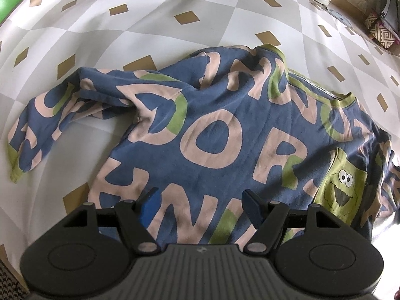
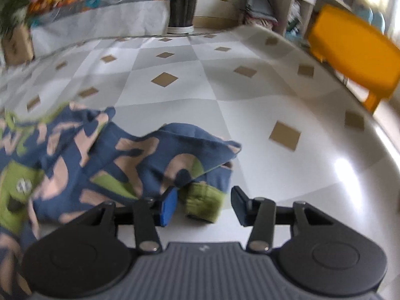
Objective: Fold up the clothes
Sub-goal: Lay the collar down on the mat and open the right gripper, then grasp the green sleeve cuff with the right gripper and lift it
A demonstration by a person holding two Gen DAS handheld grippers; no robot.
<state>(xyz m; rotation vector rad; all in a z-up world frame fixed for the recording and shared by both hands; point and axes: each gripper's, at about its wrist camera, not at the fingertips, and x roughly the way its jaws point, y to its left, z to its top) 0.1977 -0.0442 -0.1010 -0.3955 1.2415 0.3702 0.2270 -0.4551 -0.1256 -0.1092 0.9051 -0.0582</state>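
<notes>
A blue sweatshirt (image 1: 220, 135) with pink and green letters lies spread on the checkered table cover (image 1: 150, 25). Its left sleeve (image 1: 62, 115) stretches out to the left, and a green monster pocket (image 1: 342, 187) sits on the right. My left gripper (image 1: 201, 202) is open and hovers over the shirt's lower front. In the right wrist view the other sleeve (image 2: 180, 155) lies bunched, and its green cuff (image 2: 203, 205) sits between the open fingers of my right gripper (image 2: 203, 206).
A yellow stool (image 2: 350, 50) stands beyond the table's right edge. A dark pot (image 2: 181, 2) on a white base stands past the far edge. Shelves with fabrics (image 2: 260, 7) line the back. A patterned box (image 1: 380, 30) sits at the far right.
</notes>
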